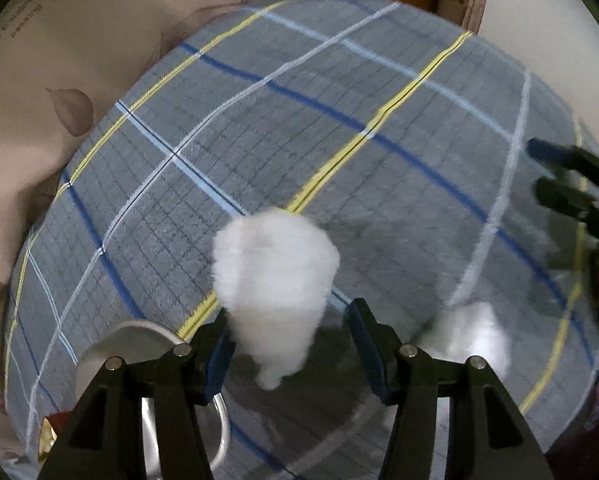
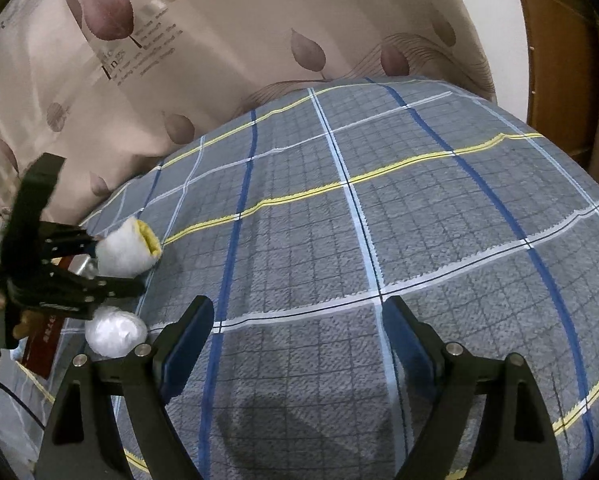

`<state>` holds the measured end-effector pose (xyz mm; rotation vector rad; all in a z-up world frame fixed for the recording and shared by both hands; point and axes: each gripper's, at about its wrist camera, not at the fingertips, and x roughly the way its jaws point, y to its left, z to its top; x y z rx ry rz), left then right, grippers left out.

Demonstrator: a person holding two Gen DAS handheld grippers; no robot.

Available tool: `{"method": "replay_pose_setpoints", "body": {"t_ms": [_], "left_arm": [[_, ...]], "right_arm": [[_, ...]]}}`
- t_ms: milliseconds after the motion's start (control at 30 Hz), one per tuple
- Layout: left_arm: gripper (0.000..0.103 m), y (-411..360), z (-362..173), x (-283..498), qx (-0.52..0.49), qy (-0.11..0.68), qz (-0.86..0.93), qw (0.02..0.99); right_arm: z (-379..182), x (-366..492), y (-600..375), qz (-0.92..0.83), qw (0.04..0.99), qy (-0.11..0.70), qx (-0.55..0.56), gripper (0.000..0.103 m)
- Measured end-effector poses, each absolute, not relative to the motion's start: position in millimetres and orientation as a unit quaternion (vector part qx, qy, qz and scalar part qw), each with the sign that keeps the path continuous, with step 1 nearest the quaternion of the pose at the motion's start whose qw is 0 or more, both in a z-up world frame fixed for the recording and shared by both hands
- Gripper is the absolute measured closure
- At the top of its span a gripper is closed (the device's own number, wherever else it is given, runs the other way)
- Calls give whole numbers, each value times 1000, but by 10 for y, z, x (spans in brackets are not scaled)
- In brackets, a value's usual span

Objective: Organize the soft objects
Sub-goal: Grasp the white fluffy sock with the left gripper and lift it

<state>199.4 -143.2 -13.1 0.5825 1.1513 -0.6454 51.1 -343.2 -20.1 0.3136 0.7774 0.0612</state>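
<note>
White fluffy roll with yellow core, near left edge of plaid blanket, between spread pads of left gripper, ungripped; probably light, compressible, best pinched mid-body; right gripper released, empty.

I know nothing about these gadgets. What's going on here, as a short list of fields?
surface: checked blanket
backdrop: leaf-print curtain
soft things: two white fluffy pieces
larger piece: between the left gripper fingers; grip not clear
smaller piece: lying on the blanket beside it
right gripper: open, empty, over bare blanket
metal cup: near the left gripper
</note>
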Motion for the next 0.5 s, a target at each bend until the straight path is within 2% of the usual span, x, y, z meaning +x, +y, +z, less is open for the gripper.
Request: {"method": "replay_pose_setpoints", "body": {"t_ms": [67,133,200,267,500], "left_arm": [[47,-1458,-215,2057,276,530,-286,749],[74,-1415,-219,2133,245,526,-296,758],[82,-1305,-195,2230,179,531,-313,767],[84,-1172,-177,2325,120,533,-307,779],[84,-987,50,2195,58,480,-256,837]], "right_arm": [[-202,512,-3435,30,913,377,153,19],[-201,508,-3439,29,913,376,154,19],[-204,510,-3441,28,913,376,154,19],[-206,515,-3437,27,913,376,154,19],[-219,532,-3436,21,912,380,153,19]]}}
